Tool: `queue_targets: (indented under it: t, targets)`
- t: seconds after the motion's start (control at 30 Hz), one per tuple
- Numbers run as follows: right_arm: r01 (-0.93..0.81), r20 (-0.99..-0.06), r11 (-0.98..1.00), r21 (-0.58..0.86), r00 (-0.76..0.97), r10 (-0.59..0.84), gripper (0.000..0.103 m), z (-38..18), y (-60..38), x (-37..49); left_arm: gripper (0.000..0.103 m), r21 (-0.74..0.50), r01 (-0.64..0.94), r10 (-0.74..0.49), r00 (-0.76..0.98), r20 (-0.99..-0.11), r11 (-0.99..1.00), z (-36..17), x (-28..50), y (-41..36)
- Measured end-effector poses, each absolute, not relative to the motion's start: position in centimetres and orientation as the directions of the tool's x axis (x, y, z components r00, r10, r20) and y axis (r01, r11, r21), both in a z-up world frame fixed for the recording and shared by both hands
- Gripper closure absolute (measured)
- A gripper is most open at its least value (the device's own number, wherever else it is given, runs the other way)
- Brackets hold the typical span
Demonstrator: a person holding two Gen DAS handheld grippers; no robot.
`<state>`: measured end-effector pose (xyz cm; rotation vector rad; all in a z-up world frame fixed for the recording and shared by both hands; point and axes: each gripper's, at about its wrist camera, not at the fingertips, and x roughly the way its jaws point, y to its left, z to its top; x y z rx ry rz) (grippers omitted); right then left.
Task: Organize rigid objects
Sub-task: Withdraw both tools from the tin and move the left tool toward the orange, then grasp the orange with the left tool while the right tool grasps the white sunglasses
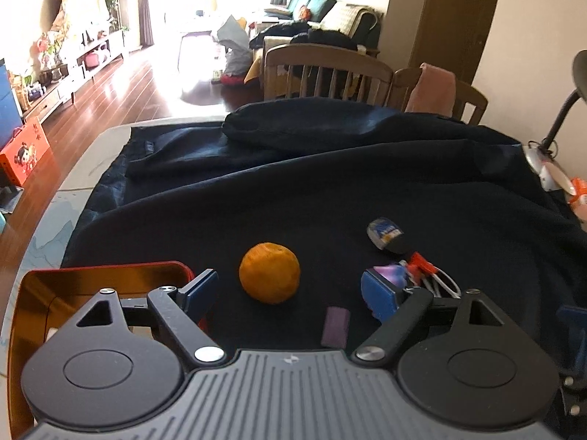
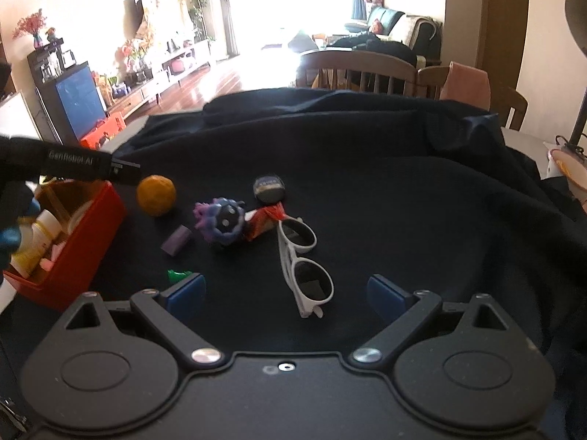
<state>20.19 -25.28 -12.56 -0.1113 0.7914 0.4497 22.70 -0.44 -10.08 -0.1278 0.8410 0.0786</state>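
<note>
We list: orange [image 1: 269, 273], purple block [image 1: 334, 326], toy [image 2: 220, 225], sunglasses [image 2: 302, 260], loose on the dark cloth [image 1: 330, 190] over the worktop, awaiting the red box [image 2: 73, 245] at its left. Left gripper [image 1: 297, 293] and right gripper [image 2: 286, 295]: jaws apart, empty, ready to pick.

A table [image 1: 79, 161] draped in a dark cloth [image 2: 367, 198], which carries an orange [image 2: 156, 195], sunglasses [image 2: 302, 267] and a red box [image 2: 79, 245] at its left edge.

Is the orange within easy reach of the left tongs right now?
Probably yes. The orange lies on the dark cloth just ahead of the open left tongs, between the fingers' line, with nothing in between; the red box sits off to the side.
</note>
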Motion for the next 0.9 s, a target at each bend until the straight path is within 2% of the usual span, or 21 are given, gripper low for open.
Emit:
queue_targets:
  t: [0.13,0.47,0.57,0.9]
  targets:
    - [-0.421,-0.735,0.905,0.066,0.593,0.329,0.008,-13.9,-25.0,21.7,0.018,-0.068,-0.134,0.034,0.641,-0.767,0.989,-11.1,24.8,0.1]
    - [-0.374,-0.795,0.926,0.06,0.543,0.271,0.018,-17.4,-25.2,25.3,0.018,-0.046,-0.17,0.059,0.563,-0.824,0.984,-13.9,28.6,1.2]
    - [-0.369,-0.801,0.926,0.079,0.53,0.28,0.025,-18.0,-25.2,25.7,0.018,-0.048,-0.167,0.053,0.554,-0.831,0.985,-14.6,29.1,1.1]
    - [-0.392,-0.796,0.917,0.066,0.533,0.285,0.034,-18.5,-24.4,26.0,0.018,-0.034,-0.151,0.054,0.542,-0.839,0.988,-15.9,30.0,0.7]
